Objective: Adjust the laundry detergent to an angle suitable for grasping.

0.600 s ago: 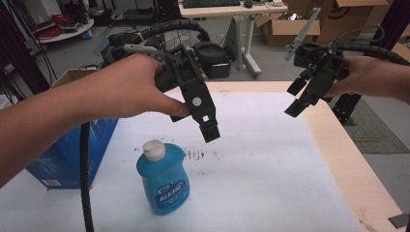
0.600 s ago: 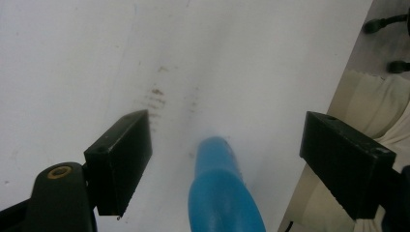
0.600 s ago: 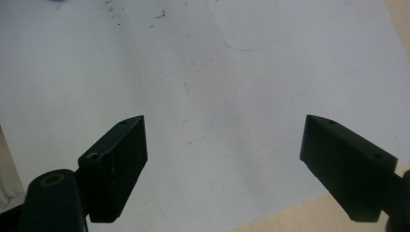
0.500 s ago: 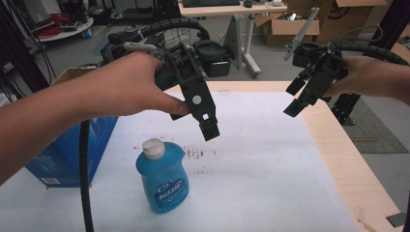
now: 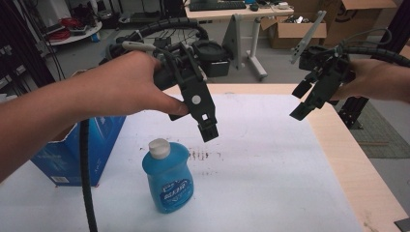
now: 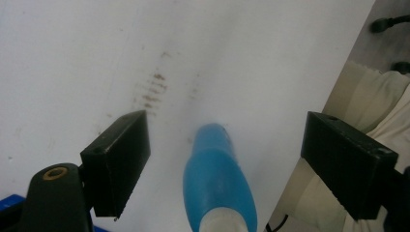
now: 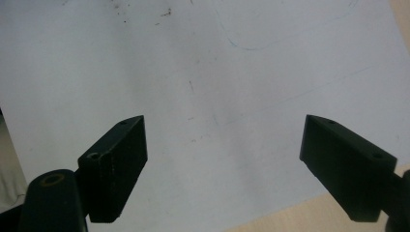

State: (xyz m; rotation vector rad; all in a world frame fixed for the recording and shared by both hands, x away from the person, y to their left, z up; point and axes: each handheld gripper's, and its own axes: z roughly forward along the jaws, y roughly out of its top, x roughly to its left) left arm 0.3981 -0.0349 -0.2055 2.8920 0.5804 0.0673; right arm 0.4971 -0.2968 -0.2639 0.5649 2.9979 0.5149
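Two grippers hang above the table: the left gripper gapes wide just over the bottle; the right gripper, also wide, is well right of the bottle

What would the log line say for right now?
left tool: open, above blue soap bottle | right tool: open, over white table, holding nothing | bottle: upright, untouched
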